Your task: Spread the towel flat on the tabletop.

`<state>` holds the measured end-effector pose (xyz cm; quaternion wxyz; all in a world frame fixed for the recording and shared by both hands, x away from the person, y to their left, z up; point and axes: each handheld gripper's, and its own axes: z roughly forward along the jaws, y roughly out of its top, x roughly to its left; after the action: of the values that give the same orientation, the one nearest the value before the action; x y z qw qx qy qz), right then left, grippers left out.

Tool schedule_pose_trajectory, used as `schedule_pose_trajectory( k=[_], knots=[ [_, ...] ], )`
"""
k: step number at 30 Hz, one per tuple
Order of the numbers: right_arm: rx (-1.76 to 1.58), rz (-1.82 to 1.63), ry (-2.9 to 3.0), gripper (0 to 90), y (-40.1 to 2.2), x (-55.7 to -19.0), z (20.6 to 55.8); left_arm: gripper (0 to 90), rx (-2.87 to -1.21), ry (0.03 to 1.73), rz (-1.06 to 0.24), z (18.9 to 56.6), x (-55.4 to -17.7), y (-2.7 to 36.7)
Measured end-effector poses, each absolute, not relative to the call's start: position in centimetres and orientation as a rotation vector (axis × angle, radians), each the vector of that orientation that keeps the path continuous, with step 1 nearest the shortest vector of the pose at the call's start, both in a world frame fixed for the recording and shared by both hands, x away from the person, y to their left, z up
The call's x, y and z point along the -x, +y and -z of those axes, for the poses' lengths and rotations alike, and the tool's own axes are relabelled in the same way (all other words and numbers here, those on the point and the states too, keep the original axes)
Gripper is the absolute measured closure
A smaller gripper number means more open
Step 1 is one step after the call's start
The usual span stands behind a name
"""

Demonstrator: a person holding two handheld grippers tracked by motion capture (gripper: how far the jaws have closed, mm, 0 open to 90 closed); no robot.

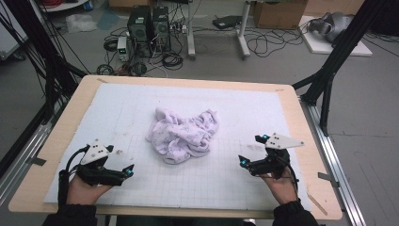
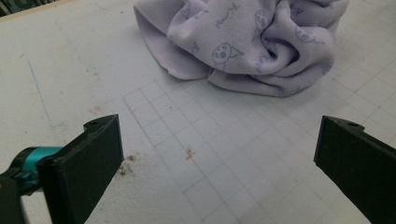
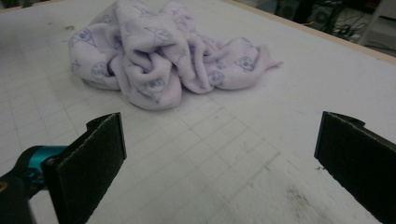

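Observation:
A crumpled pale lilac cloth (image 1: 183,134) printed with small cartoon faces lies in a heap at the middle of the white gridded mat (image 1: 197,186). My left gripper (image 1: 121,162) is held low at the near left, open, with nothing between its jaws. My right gripper (image 1: 251,150) is at the near right, also open and empty. In the left gripper view the cloth (image 2: 252,42) lies ahead, well beyond the open gripper (image 2: 217,144). In the right gripper view the cloth (image 3: 154,60) sits ahead and to the left of the open gripper (image 3: 219,140).
The mat covers a wooden table (image 1: 61,136) whose rim shows all round. Black frame posts (image 1: 329,66) stand at the table's far corners. Computers (image 1: 148,26), cables and boxes sit on the floor behind. Dirty smudges (image 3: 299,196) mark the mat near the right gripper.

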<state>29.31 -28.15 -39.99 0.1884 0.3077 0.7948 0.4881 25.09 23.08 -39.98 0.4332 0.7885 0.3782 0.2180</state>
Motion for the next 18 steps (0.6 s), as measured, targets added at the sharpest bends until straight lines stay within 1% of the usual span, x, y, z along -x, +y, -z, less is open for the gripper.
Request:
schedule_pose_trajectory(
  k=[5,6,7,8,11,15,17,18],
  knots=[
    [-0.831,-1.382,2.300,2.1,-26.2,-31.0,39.4,1.9,-1.965,0.930,-0.542,39.5,-25.9,22.7],
    [-0.809,-1.406,2.325,4.8,-25.1,-32.0,39.0,2.0,-1.963,0.925,-0.542,39.4,-26.2,22.6],
    [-0.809,-1.406,2.325,4.8,-25.1,-32.0,39.0,2.0,-1.957,0.924,-0.544,39.3,-26.4,22.4],
    [-0.790,-1.409,2.332,4.8,-24.0,-32.8,38.5,2.0,-1.959,0.912,-0.541,39.1,-26.8,21.9],
    [-0.765,-1.414,2.349,4.9,-22.5,-34.1,37.7,2.4,-1.969,0.893,-0.535,38.8,-27.8,21.0],
    [-0.746,-1.419,2.368,5.5,-21.1,-35.2,37.2,2.6,-1.972,0.874,-0.529,38.6,-28.9,19.8],
    [-0.733,-1.427,2.392,9.4,-19.9,-36.1,37.3,6.5,-1.975,0.859,-0.526,38.5,-29.7,18.9],
    [-0.725,-1.418,2.411,14.0,-19.5,-36.3,37.6,7.8,-1.983,0.852,-0.522,38.6,-30.2,18.4]
  ],
)
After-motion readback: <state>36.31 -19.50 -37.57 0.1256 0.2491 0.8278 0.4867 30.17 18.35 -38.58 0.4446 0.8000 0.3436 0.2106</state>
